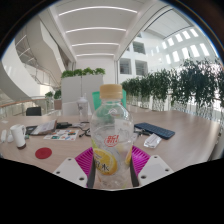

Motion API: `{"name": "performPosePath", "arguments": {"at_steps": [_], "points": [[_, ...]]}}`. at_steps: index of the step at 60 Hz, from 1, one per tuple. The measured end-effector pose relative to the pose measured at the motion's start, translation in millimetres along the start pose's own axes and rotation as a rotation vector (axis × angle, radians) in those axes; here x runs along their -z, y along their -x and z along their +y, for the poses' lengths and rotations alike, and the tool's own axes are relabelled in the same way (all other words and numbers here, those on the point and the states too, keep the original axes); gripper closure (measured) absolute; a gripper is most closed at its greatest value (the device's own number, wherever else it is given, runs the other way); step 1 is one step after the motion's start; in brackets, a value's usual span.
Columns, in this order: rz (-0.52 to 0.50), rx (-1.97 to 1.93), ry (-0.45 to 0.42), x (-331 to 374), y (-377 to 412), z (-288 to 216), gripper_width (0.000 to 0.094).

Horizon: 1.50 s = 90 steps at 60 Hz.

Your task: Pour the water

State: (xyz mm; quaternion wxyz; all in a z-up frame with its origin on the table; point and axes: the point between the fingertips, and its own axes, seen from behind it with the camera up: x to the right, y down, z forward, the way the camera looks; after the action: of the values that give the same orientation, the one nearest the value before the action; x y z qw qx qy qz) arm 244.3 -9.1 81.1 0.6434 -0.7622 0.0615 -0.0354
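My gripper [111, 165] is shut on a clear plastic bottle [110, 135] with a yellow lemon label, red lettering and a tan cap. The bottle stands upright between the two magenta pads [85, 160], which press on its lower half from both sides. It is held above a light wooden table [175, 125]. The bottle's base is hidden below the fingers. No cup or other vessel for water is clearly seen near the fingers.
On the table to the left lie a red round lid [43, 153], a white cup-like object [18, 136] and scattered small items. To the right lie a dark blue flat case [155, 130] and a white packet [151, 141]. Planters stand behind.
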Motion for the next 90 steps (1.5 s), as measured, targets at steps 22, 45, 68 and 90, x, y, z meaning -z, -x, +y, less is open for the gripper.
{"name": "performPosePath", "arguments": {"at_steps": [22,45,68,90], "points": [[0.114,0.008,0.036,-6.8,5.2,-82.5,0.0575],[0.120,1.000,-0.088,-18.9,256.7,-220.6,0.0578],[0.094,2.361,0.008,-60.3,364.7,-135.8,0.0576],[0.071,2.095,0.027,-67.9,384.3,-154.8,0.0576]]}}
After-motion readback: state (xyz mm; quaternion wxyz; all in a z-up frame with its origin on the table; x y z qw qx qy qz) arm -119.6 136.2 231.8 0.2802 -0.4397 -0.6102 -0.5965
